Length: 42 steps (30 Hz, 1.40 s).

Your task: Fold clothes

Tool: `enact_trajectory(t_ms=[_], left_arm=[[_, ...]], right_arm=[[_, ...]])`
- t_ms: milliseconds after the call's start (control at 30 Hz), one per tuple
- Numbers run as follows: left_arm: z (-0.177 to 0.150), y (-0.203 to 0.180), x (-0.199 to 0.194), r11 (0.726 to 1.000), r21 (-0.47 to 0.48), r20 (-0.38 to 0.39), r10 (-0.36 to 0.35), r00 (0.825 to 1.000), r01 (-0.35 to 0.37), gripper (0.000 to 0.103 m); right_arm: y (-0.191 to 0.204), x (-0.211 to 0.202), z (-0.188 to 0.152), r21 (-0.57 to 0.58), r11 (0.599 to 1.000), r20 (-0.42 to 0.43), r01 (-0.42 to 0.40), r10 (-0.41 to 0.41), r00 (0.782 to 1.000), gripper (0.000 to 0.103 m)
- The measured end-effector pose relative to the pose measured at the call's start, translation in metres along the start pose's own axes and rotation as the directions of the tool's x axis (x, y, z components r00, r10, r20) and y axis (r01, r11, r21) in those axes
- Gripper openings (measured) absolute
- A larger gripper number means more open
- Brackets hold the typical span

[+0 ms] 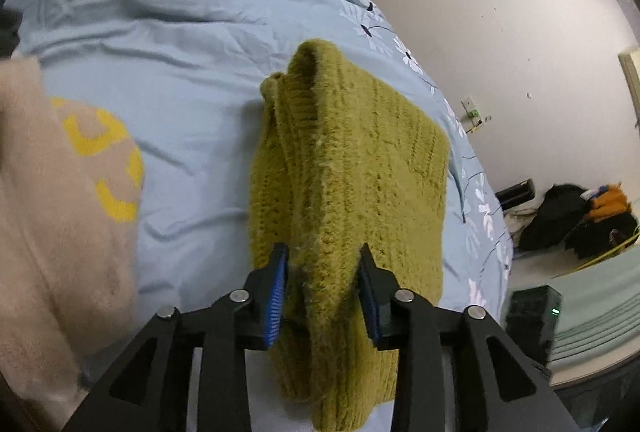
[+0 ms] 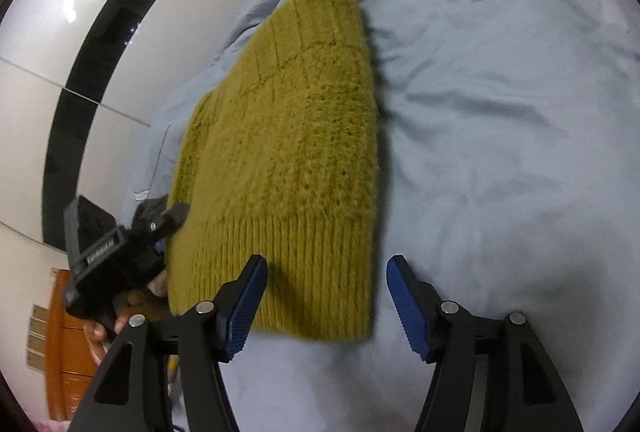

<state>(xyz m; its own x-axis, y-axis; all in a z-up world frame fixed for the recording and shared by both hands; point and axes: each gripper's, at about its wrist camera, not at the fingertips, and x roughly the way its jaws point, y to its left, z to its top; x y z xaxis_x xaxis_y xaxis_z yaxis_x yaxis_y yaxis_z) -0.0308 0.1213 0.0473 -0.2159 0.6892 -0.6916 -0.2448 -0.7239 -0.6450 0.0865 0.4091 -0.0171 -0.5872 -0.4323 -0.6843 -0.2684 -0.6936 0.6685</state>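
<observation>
Bedding: a pale blue duvet cover point(image 1: 168, 44), creased, with white flower print along its far edge point(image 1: 404, 48); it fills most of both wrist views point(image 2: 500, 120).
Wall: plain off-white wall point(image 1: 500, 12) beyond the bed, with a small socket plate point(image 1: 472, 112) low on it.
Floor clutter: a heap of black bags or cloth with an orange item on top point(image 1: 580, 216), near the wall.
Box: a dark box with a small green light point(image 1: 532, 316), just beside the bed's edge.
Wardrobe: glossy white wardrobe doors with a broad black stripe point(image 2: 108, 44).
Furniture: an orange-brown wooden cabinet point(image 2: 68, 352), low at the left of the right wrist view.
</observation>
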Motion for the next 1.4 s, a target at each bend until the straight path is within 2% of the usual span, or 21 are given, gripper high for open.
enact_trajectory(t_ms=[67, 267, 500, 600, 700, 767, 867, 933, 1033, 1133, 1233, 1333, 1400], left_arm=[[-0.002, 0.001, -0.003, 0.999, -0.021, 0.001, -0.026, 1.0, 0.026, 0.037], [-0.001, -0.001, -0.011, 0.999, -0.012, 0.015, -0.043, 0.999, 0.043, 0.04], [0.001, 0.0, -0.012, 0.998, -0.015, 0.012, -0.068, 0.998, 0.068, 0.041], [0.003, -0.001, -0.014, 0.997, -0.013, 0.015, -0.076, 0.997, 0.076, 0.042], [0.005, -0.004, -0.016, 0.997, -0.003, 0.022, -0.073, 0.997, 0.073, 0.043], [0.007, -0.006, -0.017, 0.998, 0.002, 0.027, -0.07, 0.997, 0.07, 0.047], [0.014, -0.013, -0.018, 0.998, 0.017, 0.036, -0.055, 0.998, 0.055, 0.052], [0.02, -0.02, -0.018, 0.998, 0.044, 0.042, -0.042, 0.998, 0.04, 0.056], [0.031, -0.031, -0.015, 0.996, 0.088, 0.041, -0.033, 0.999, 0.03, 0.059], [0.047, -0.043, -0.005, 0.992, 0.126, 0.038, -0.02, 0.999, 0.016, 0.06], [0.064, -0.053, 0.015, 0.987, 0.163, 0.029, 0.0, 1.0, -0.005, 0.063], [0.08, -0.056, 0.04, 0.986, 0.168, -0.01, 0.008, 1.0, -0.007, 0.066], [0.087, -0.052, 0.06, 0.99, 0.143, -0.064, -0.012, 0.998, 0.021, 0.067]], right_arm=[[-0.001, 0.009, 0.01, -0.002, 1.0, -0.02, -0.009, 0.009, 1.0, 0.069], [-0.002, 0.032, 0.032, 0.001, 0.998, -0.089, -0.056, 0.056, 0.994, 0.075], [-0.002, 0.023, 0.012, 0.01, 0.993, -0.093, -0.12, 0.121, 0.988, 0.076], [-0.003, 0.016, 0.004, 0.008, 0.99, -0.087, -0.142, 0.142, 0.986, 0.073], [-0.009, 0.009, 0.0, 0.039, 0.987, -0.066, -0.155, 0.157, 0.985, 0.056], [-0.015, 0.003, 0.0, 0.074, 0.984, -0.05, -0.162, 0.166, 0.985, 0.034], [-0.023, -0.015, 0.007, 0.125, 0.98, -0.041, -0.156, 0.162, 0.986, 0.027], [-0.022, -0.032, 0.019, 0.114, 0.984, -0.035, -0.14, 0.145, 0.989, 0.026], [-0.01, -0.073, 0.055, 0.004, 0.997, -0.023, -0.077, 0.077, 0.997, 0.026], [-0.002, -0.114, 0.102, -0.116, 0.992, -0.002, 0.04, -0.041, 0.999, 0.025], [-0.004, -0.139, 0.14, -0.203, 0.965, 0.016, 0.169, -0.169, 0.986, 0.025], [-0.027, -0.132, 0.164, -0.17, 0.957, 0.006, 0.237, -0.239, 0.971, 0.025], [-0.047, -0.123, 0.168, -0.129, 0.957, -0.011, 0.26, -0.263, 0.965, 0.025]])
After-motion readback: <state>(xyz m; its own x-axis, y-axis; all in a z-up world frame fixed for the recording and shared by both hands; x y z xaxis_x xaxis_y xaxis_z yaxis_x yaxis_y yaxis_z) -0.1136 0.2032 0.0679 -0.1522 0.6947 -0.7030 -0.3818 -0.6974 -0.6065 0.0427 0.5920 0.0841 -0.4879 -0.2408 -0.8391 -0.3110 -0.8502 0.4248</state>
